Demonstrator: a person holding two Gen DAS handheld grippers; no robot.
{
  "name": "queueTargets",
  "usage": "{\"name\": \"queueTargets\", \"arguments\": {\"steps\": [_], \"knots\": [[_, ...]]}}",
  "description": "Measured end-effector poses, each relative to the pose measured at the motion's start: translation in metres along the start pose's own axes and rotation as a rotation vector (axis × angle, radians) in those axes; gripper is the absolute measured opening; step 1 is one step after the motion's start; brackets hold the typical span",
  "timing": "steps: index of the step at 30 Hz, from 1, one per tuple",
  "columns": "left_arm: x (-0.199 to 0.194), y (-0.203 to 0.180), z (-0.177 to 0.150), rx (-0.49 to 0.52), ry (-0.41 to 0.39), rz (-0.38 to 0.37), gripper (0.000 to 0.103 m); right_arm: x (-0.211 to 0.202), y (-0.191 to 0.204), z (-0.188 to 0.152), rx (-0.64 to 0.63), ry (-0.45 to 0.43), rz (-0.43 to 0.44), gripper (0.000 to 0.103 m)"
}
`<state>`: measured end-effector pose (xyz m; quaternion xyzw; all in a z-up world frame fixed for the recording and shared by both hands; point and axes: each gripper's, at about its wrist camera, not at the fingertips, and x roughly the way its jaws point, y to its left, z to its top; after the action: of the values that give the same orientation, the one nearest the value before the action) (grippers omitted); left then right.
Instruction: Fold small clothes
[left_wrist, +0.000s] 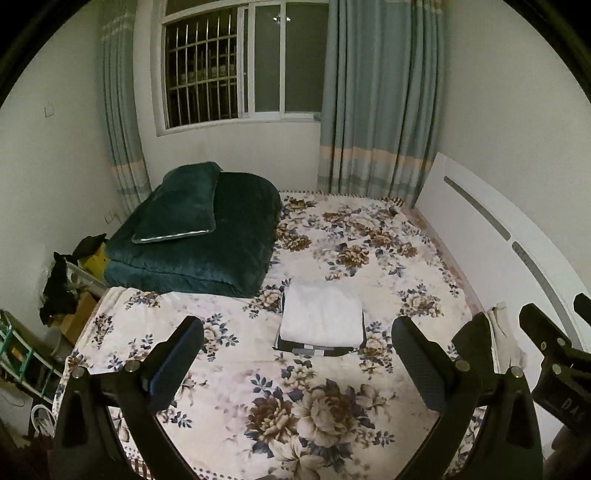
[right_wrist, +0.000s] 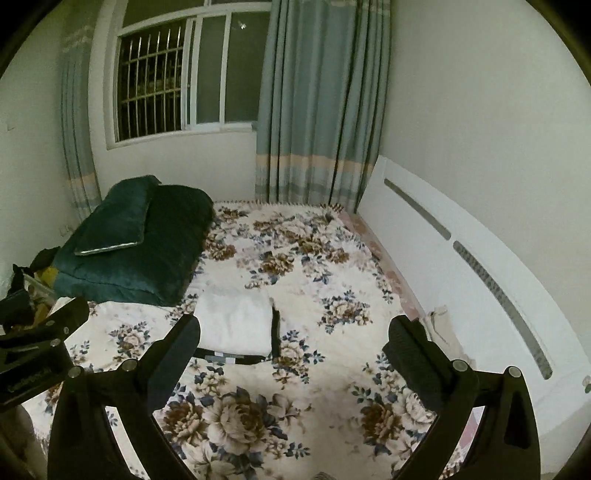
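Note:
A folded white garment (left_wrist: 322, 315) lies on a dark folded piece (left_wrist: 317, 349) in the middle of the floral bed sheet (left_wrist: 295, 406). The stack also shows in the right wrist view (right_wrist: 232, 323), with the dark piece (right_wrist: 275, 332) sticking out along its right and near edges. My left gripper (left_wrist: 297, 350) is open and empty, held above the sheet just short of the stack. My right gripper (right_wrist: 295, 354) is open and empty, to the right of the stack. Its fingers (left_wrist: 476, 339) show at the right edge of the left wrist view.
A folded dark green quilt (left_wrist: 207, 243) with a green pillow (left_wrist: 181, 203) on it lies at the bed's far left. A white headboard (left_wrist: 491, 236) runs along the right side. Clutter and boxes (left_wrist: 70, 291) stand off the bed's left edge. Window and curtains are behind.

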<state>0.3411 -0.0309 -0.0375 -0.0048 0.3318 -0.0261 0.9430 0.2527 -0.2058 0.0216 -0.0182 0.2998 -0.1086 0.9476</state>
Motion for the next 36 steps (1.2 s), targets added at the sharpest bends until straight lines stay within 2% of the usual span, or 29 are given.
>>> {"name": "queueTargets", "arguments": {"steps": [8, 36], "knots": [[-0.021, 0.001, -0.010, -0.006, -0.008, 0.010, 0.103, -0.030, -0.009, -0.003, -0.007, -0.016, 0.015, 0.103], [-0.039, 0.010, -0.016, -0.016, -0.022, 0.044, 0.103, -0.035, -0.008, -0.005, -0.028, -0.013, 0.061, 0.103]]}}
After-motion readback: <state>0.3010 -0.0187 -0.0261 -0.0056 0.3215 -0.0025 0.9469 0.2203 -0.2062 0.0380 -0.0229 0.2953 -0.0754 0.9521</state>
